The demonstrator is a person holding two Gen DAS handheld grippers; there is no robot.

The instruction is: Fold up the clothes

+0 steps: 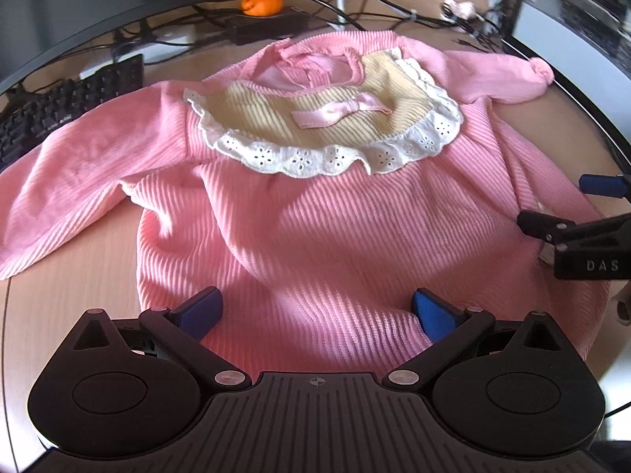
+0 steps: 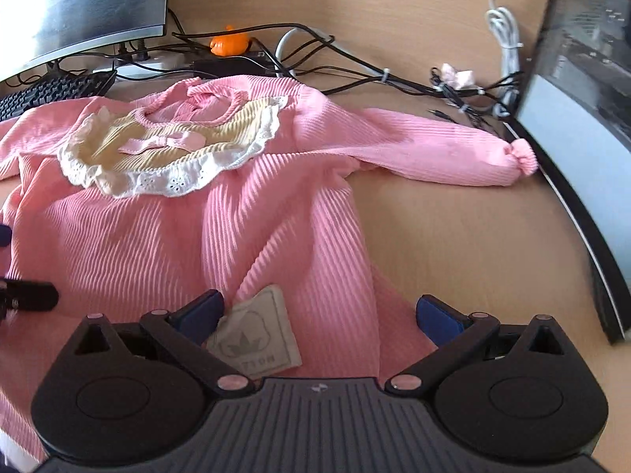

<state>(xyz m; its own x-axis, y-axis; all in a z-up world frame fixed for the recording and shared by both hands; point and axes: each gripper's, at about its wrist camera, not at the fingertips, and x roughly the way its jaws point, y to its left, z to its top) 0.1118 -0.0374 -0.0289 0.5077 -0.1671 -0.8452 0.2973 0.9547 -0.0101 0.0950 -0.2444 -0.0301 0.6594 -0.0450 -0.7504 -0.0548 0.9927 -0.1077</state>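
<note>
Lying face-up across the wooden desk point(image 1: 59, 315) is a pink ribbed garment point(image 1: 315, 236), with its cream bib panel, white lace trim point(image 1: 315, 161) and pink bow point(image 1: 339, 112) toward the far side. At far left a black keyboard point(image 1: 59, 114) sits under the tip of the left sleeve point(image 1: 79, 181), which spreads out flat toward that edge. The left gripper point(image 1: 315, 315) hovers over the bottom hem, its blue-padded fingers spread wide with the cloth between them, and nothing is pinched. Behind the collar, an orange object point(image 1: 262, 2) rests among black cables point(image 1: 355, 12). Further right, the right gripper point(image 2: 319, 315) is likewise wide open above the hem's right side, holding nothing; a grey sewn label point(image 2: 256, 339) lies just beside its left finger, though whether they touch cannot be told. The right sleeve point(image 2: 414, 149) stretches out to its gathered cuff point(image 2: 522, 159), which ends close by the dark curved monitor point(image 2: 572, 118) at the far right.
</note>
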